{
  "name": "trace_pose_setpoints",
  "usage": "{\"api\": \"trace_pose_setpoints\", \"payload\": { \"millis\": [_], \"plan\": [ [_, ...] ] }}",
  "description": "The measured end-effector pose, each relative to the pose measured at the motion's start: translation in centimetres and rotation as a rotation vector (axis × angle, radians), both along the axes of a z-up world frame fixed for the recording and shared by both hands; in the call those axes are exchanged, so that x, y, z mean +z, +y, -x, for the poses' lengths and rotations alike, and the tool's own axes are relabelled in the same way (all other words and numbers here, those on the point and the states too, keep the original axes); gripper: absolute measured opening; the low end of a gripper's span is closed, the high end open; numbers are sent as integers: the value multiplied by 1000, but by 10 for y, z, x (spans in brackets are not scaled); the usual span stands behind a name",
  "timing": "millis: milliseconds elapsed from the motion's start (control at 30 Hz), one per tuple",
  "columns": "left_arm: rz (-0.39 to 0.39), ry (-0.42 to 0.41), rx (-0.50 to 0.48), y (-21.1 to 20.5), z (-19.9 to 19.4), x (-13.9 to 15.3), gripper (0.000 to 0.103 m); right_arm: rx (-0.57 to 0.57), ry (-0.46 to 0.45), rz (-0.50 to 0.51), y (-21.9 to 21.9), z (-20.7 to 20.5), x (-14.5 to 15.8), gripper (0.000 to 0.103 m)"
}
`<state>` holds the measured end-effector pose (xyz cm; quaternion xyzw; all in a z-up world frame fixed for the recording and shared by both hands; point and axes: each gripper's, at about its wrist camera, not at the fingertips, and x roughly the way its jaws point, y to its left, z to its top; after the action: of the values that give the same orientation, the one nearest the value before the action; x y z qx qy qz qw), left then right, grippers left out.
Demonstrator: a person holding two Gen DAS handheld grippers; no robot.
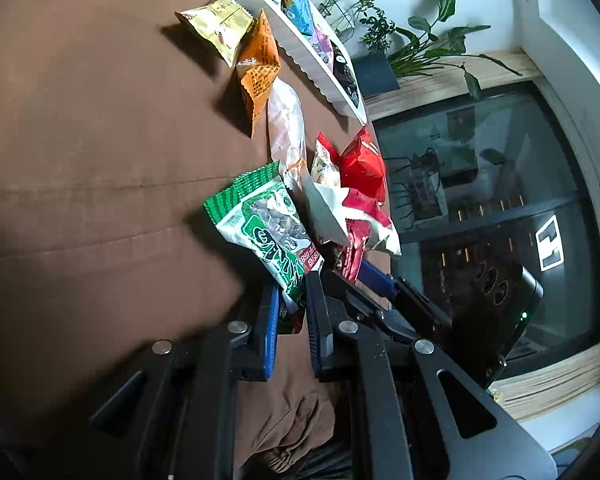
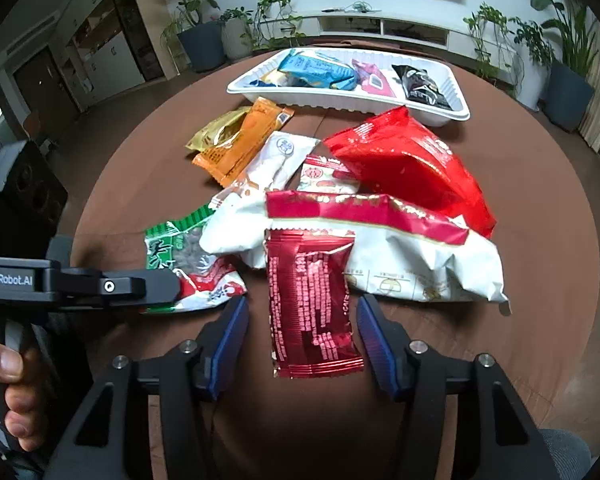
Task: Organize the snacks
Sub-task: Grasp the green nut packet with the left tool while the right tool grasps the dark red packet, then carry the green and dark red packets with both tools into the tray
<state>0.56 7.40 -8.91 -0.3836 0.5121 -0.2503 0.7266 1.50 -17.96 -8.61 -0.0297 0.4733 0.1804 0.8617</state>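
Observation:
A pile of snack packets lies on a round brown table. My left gripper (image 1: 294, 280) is shut on the end of a green and white packet (image 1: 260, 224), also in the right wrist view (image 2: 180, 256). My right gripper (image 2: 302, 312) is open, its fingers either side of a small dark red packet (image 2: 312, 304) on the table. Behind it lie a large white and red bag (image 2: 380, 248), a red bag (image 2: 412, 168), a white packet (image 2: 276, 156), an orange packet (image 2: 244, 140) and a gold packet (image 2: 216, 132). A white tray (image 2: 340, 98) at the back holds several packets.
The left gripper's body (image 2: 80, 286) and the hand holding it reach in from the left of the right wrist view. The table edge (image 1: 380, 148) runs close to the pile on one side. Potted plants (image 2: 196, 12) and a low shelf stand beyond the table.

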Motion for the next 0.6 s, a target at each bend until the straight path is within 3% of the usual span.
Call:
{"api": "trace_pose_setpoints", "payload": {
  "millis": [133, 267, 367, 600],
  "plan": [
    [-28, -19, -4, 4, 3, 5, 11, -10, 1, -2, -4, -1, 1, 42],
    [-78, -53, -17, 4, 8, 15, 11, -12, 11, -21, -8, 2, 3, 40],
    [-92, -55, -18, 6, 10, 16, 11, -10, 22, -39, -9, 3, 3, 35],
    [-114, -60, -26, 9, 15, 16, 11, -26, 33, -97, -18, 10, 9, 35]
  ]
}}
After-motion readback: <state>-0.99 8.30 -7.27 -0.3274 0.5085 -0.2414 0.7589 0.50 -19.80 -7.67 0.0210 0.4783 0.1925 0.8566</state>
